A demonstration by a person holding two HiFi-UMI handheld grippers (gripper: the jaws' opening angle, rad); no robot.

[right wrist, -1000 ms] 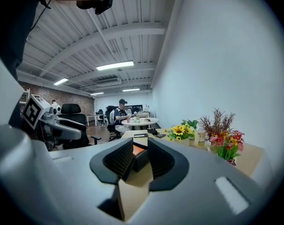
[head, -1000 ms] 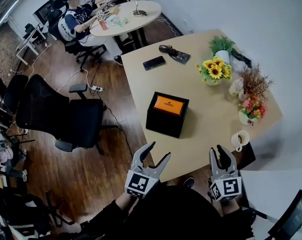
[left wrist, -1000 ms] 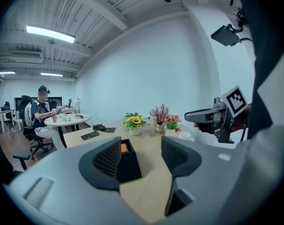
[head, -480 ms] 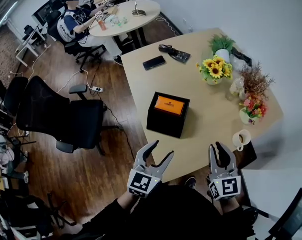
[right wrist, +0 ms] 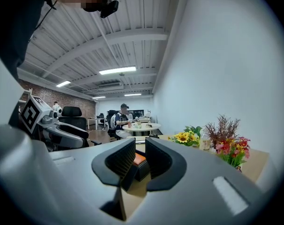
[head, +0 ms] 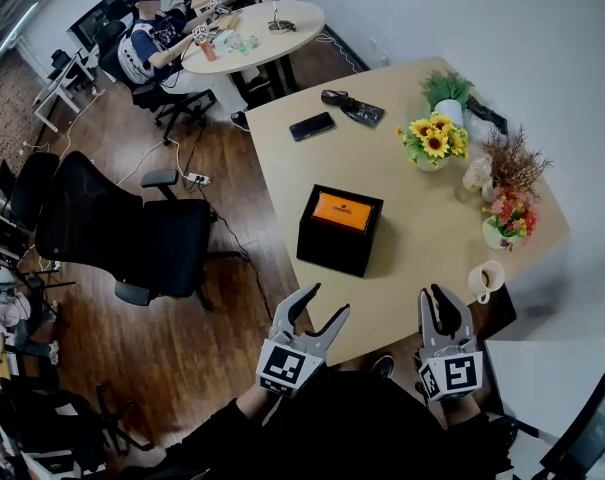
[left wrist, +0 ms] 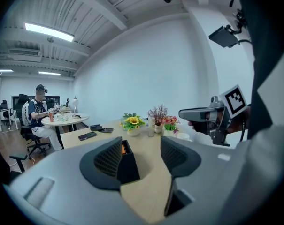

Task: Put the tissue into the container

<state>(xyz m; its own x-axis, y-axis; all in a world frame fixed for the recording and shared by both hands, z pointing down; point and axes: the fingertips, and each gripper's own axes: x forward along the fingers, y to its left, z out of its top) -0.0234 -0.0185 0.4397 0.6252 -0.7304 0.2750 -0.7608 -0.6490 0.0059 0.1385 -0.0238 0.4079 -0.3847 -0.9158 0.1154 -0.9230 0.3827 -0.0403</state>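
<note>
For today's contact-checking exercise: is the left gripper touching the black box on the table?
Apart. The head view shows the left gripper hovering close to the person's body, with a plain gap between its fingertips and the black box further up.

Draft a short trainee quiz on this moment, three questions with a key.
1. True or false: the left gripper has a tissue between its jaws.
2. The black box on the table has a top panel of which colour? A green; B orange; C white.
3. Name the object standing at the table's near right corner.
Key: 1 false, its jaws stand apart and empty. 2 B. 3 the white cup.
</note>
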